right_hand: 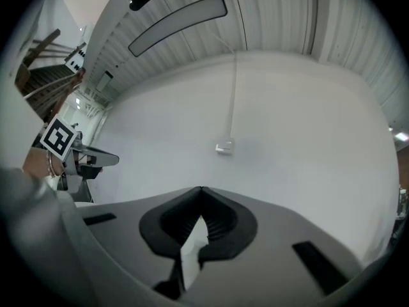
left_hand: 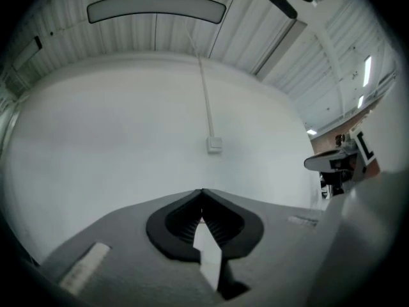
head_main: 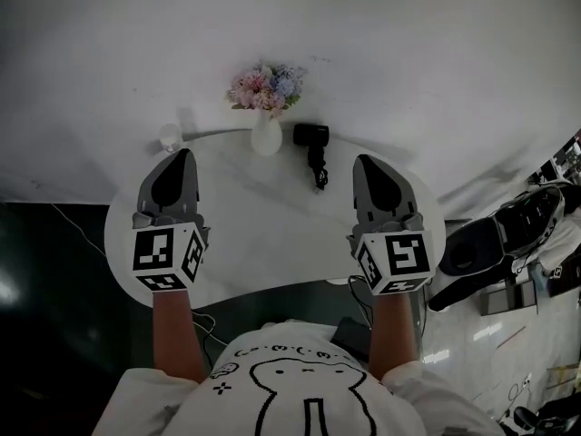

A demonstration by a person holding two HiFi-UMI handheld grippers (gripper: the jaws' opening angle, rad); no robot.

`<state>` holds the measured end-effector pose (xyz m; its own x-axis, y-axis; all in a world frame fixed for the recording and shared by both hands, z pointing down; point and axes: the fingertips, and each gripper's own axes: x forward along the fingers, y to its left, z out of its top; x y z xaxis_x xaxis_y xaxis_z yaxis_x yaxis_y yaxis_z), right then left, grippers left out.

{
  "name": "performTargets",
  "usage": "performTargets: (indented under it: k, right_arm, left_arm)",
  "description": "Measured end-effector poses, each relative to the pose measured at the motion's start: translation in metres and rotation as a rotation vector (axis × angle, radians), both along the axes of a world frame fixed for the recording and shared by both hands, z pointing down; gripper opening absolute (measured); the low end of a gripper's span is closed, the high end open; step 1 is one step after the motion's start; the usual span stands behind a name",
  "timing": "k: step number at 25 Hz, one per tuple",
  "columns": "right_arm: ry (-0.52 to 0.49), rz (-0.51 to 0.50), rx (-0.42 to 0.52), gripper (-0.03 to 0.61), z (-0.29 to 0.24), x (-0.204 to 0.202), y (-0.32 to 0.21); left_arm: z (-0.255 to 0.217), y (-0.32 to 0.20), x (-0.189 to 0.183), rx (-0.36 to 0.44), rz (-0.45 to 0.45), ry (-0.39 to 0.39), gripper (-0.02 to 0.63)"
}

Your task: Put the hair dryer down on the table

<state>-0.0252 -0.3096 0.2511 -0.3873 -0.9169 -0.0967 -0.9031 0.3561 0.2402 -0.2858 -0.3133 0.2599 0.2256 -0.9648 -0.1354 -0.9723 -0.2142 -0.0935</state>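
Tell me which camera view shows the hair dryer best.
The head view. There the black hair dryer lies in full on the white table, just right of the flower vase. The left gripper view and right gripper view face the wall and show none of it.

No words, brands or numbers can be read; small marks on the person's white shirt (head_main: pixel 304 384) are illegible.

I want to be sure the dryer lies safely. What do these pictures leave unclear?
The dryer: head view, small and dark; switch and cord end unreadable.
Both gripper views: aimed at the wall, so table and dryer are absent.
Pale item left of the vase: too small to name.
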Motion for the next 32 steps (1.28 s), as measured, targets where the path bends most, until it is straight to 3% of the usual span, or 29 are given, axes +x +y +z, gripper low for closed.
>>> performTargets:
  k: [3,8,15,32]
  right_arm:
    - [-0.023,-0.037,0.027,0.000,-0.012,0.006,0.000]
    - [-0.040,-0.109,0.081,0.000,-0.031,0.013,0.001]
    - [-0.010,-0.072,0.101,0.000,-0.033,0.024,-0.002]
    - [-0.008,-0.052,0.117,0.000,-0.034,0.052,0.012]
  left_arm:
    - [-0.009,0.000,0.003,0.012,-0.003,0.012,0.018]
    - [-0.032,0.005,0.015,0.067,-0.018,-0.061,0.018]
    - [-0.050,0.015,0.019,0.116,-0.026,-0.058,0.018]
    - [-0.052,0.019,0.049,0.130,-0.039,-0.086,0.018]
